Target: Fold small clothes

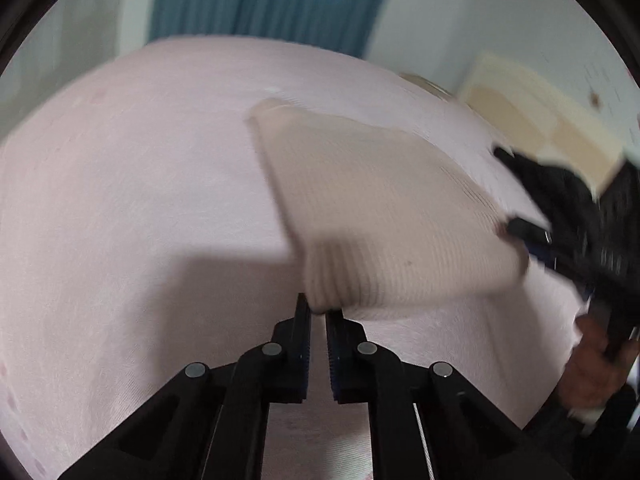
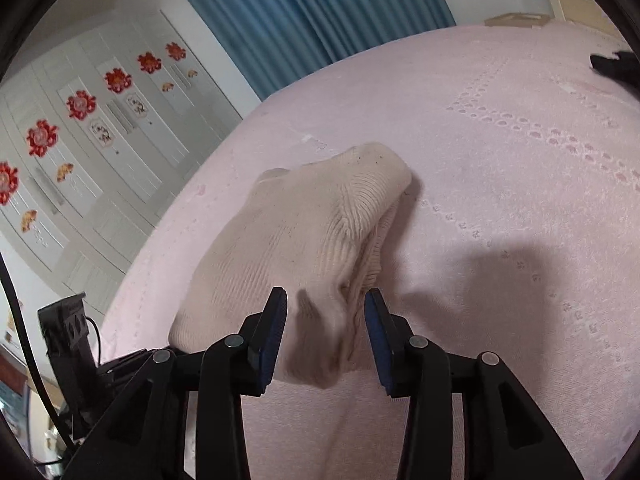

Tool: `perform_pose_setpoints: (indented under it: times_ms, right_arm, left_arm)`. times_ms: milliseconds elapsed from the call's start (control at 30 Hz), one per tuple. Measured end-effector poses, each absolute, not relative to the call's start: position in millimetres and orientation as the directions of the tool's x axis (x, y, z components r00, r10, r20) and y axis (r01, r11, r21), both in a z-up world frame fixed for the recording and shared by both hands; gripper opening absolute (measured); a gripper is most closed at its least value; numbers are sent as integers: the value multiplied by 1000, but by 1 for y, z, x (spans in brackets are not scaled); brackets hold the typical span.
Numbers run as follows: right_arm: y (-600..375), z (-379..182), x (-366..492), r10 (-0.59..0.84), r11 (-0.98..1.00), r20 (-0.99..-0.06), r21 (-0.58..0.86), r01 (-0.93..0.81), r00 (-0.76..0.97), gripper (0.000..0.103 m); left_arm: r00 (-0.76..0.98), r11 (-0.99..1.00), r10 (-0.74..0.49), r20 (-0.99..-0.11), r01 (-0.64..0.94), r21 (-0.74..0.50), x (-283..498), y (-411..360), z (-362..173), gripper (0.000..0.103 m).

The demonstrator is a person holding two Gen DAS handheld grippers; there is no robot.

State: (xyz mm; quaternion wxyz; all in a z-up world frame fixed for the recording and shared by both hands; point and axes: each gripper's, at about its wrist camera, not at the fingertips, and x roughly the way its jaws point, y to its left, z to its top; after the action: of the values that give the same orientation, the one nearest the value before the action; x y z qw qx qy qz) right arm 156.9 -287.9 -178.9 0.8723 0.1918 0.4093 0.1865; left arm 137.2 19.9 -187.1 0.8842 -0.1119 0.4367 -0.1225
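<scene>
1. Here, a cream ribbed knit garment (image 1: 384, 208) lies on a pink bedspread (image 1: 120, 200), a small piece with one ribbed hem toward the left gripper.
2. The left gripper (image 1: 318, 312) has its jaws drawn together on the near corner of the garment, where the ribbed edge bunches between the tips.
3. The right gripper (image 2: 326, 300) stands with its jaws apart, the garment's near edge lying between them; the cloth rises in a soft fold there, and the blue pads (image 2: 374, 320) do not press it from either side.
4. In the left wrist view the right gripper shows at the garment's far right edge, blurred, with the person's hand (image 1: 596, 364) on its handle.
5. In the right wrist view the garment humps up beyond the jaws, its far end rounded and its right side folded under into a crease.
6. Beyond the garment hangs a blue curtain (image 2: 304, 12).
7. To the garment's left in the right wrist view stand white wardrobe doors (image 2: 80, 184) with red flower decorations (image 2: 81, 105).
8. The bedspread bears rows of small eyelet patterns (image 2: 520, 124) to the right of the garment.
</scene>
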Motion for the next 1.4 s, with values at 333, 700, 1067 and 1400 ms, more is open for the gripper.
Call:
perform_pose_setpoints:
  times_ms: [333, 700, 1067, 1400]
  right_arm:
    - [-260, -181, 176, 457, 872, -644, 459, -169, 614, 41]
    - [-253, -200, 191, 367, 921, -746, 376, -103, 556, 14]
    - [-246, -140, 217, 346, 936, -676, 291, -197, 651, 33]
    - [-224, -191, 265, 313, 949, -745, 217, -230, 589, 33]
  left_arm:
    - [535, 943, -312, -785, 71, -326, 129, 34, -195, 7]
    - [650, 915, -344, -678, 69, -398, 147, 36, -154, 33]
    - [623, 904, -417, -662, 209, -373, 250, -8, -135, 33]
    - [583, 983, -180, -792, 131, -127, 333, -16, -188, 27]
